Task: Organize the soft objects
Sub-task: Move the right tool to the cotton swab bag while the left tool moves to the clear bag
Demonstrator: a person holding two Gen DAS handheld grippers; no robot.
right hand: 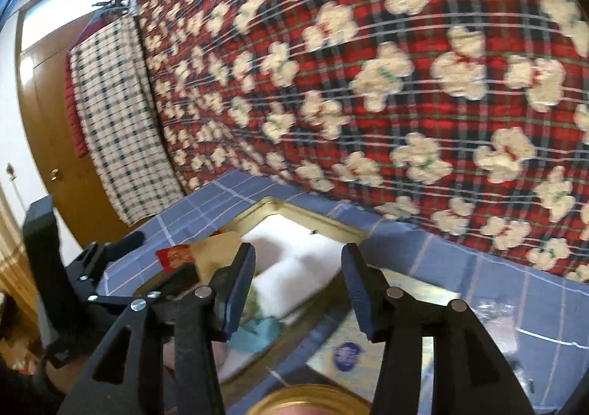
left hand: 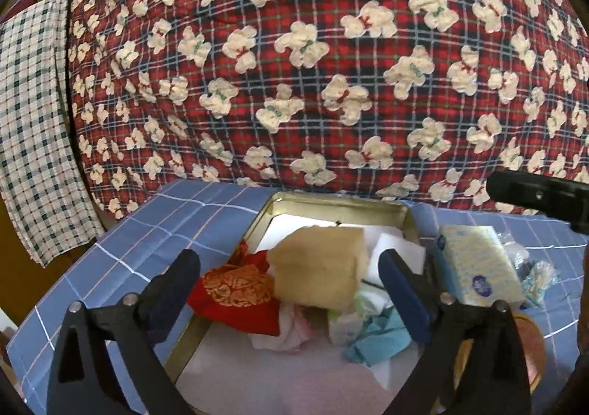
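Left wrist view: left gripper (left hand: 291, 268), jaws spread wide, nothing pressed between them, poised over a gold tin tray (left hand: 333, 203) on a tabletop covered in blue checked cloth (left hand: 147, 231). In the tray: tan sponge block (left hand: 318, 268), red and gold pouch (left hand: 235, 290), white foam pad (left hand: 397, 249), light blue cloth (left hand: 379, 337), pale pink cloth (left hand: 294, 332). Just right of the tray: pale blue tissue pack (left hand: 478, 264). Behind: red plaid quilt with white bears (left hand: 294, 65). Right wrist view, blurred: right gripper (right hand: 298, 286), jaws partly apart and empty, above the tray's right side, the tissue pack (right hand: 346, 356) below them; left gripper's body (right hand: 92, 279) at left.
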